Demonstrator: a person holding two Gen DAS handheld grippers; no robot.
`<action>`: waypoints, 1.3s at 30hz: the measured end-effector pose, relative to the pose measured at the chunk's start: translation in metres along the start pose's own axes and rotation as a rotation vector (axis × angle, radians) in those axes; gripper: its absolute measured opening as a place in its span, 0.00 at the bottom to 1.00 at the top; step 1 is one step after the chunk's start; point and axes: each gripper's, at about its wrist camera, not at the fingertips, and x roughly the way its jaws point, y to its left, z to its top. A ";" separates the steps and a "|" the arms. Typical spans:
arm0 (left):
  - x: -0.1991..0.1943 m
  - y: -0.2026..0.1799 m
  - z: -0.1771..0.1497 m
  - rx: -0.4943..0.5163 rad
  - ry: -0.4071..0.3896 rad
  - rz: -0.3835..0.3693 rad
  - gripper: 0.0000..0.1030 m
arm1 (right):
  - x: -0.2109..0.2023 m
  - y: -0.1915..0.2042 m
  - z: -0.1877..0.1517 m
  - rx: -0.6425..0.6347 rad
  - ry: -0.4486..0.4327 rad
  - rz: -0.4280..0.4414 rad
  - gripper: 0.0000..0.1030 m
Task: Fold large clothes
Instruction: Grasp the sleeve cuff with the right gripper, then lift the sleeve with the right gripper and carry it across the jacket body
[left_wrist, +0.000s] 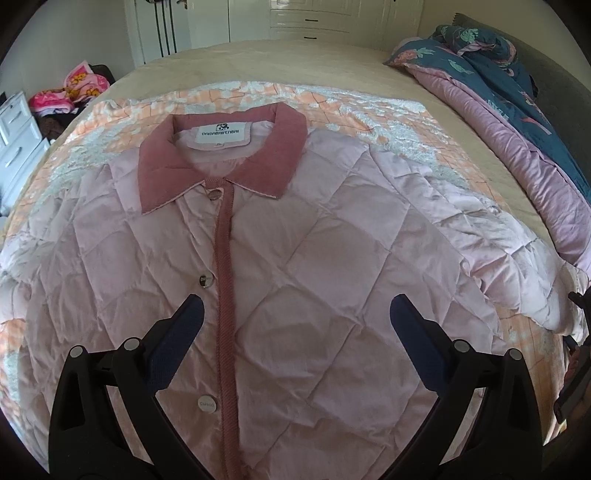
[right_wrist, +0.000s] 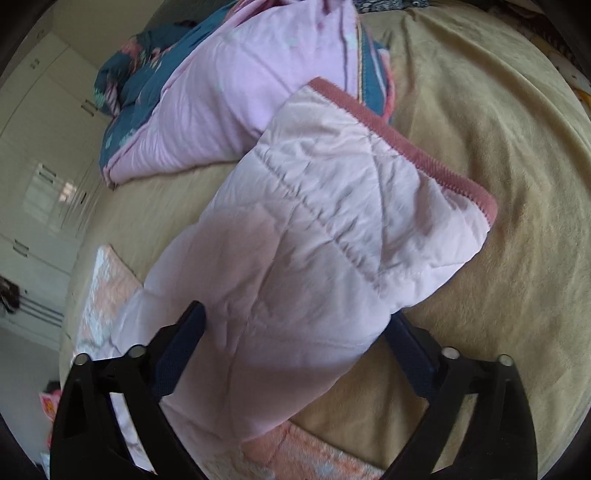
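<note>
**Pink jacket flat on the bed, sleeve between the right gripper's fingers**

A quilted pink jacket lies front up on a peach patterned blanket spread over a beige bed; its darker pink collar points toward the far wardrobe, and the snaps run down a ribbed placket. The left gripper hangs over the jacket's chest, fingers spread wide, nothing between them. The right gripper is also spread, its fingers on either side of the jacket's sleeve; whether the pads press on the fabric cannot be told; the sleeve's ribbed cuff lies beyond on the bed. A rolled teal and lilac quilt lies beside the sleeve along the bed's edge.
</note>
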 end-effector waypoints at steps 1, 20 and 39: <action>-0.001 0.000 0.001 0.001 -0.003 0.004 0.92 | 0.000 0.000 0.000 -0.009 -0.012 0.000 0.65; -0.067 0.025 0.029 0.008 -0.093 -0.008 0.92 | -0.139 0.143 0.001 -0.451 -0.237 0.323 0.22; -0.112 0.090 0.044 -0.037 -0.159 -0.033 0.92 | -0.239 0.294 -0.079 -0.728 -0.313 0.486 0.21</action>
